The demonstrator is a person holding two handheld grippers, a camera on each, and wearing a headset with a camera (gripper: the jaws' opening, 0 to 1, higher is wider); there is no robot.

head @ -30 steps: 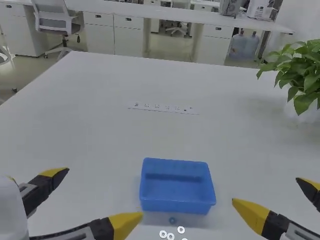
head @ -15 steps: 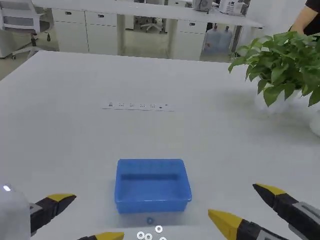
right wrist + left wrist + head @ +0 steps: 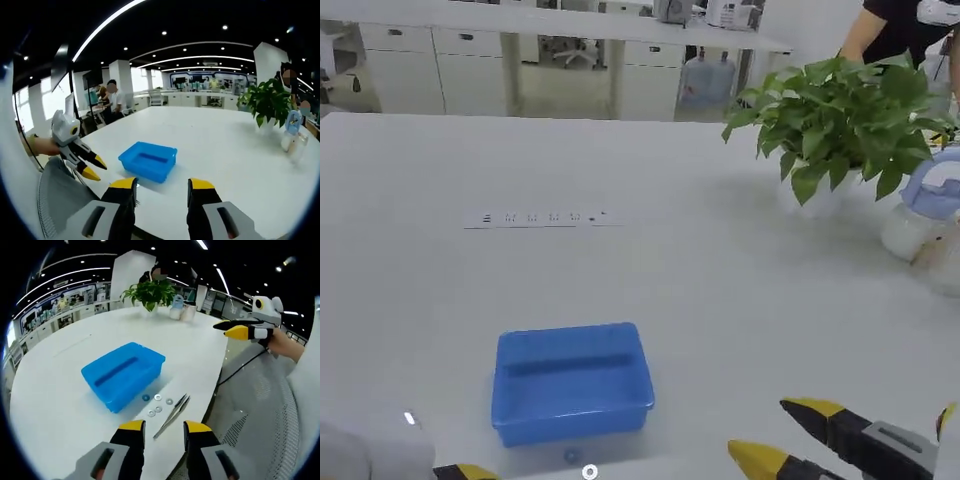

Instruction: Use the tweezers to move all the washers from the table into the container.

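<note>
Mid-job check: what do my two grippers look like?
They match. The left gripper and the right gripper each have two black tapered jaws with yellow tips, set on grey mounts. In the left gripper view, the right gripper has a white-and-grey body, and a dark cable trails from it.

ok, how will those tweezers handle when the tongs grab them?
Likely fiddly: the tweezers are thin and lie flat on the smooth table, so they may slide or pivot rather than lift. They look like bare metal, probably slick and springy when squeezed. Lying near the table edge, a push could send them off.
</note>
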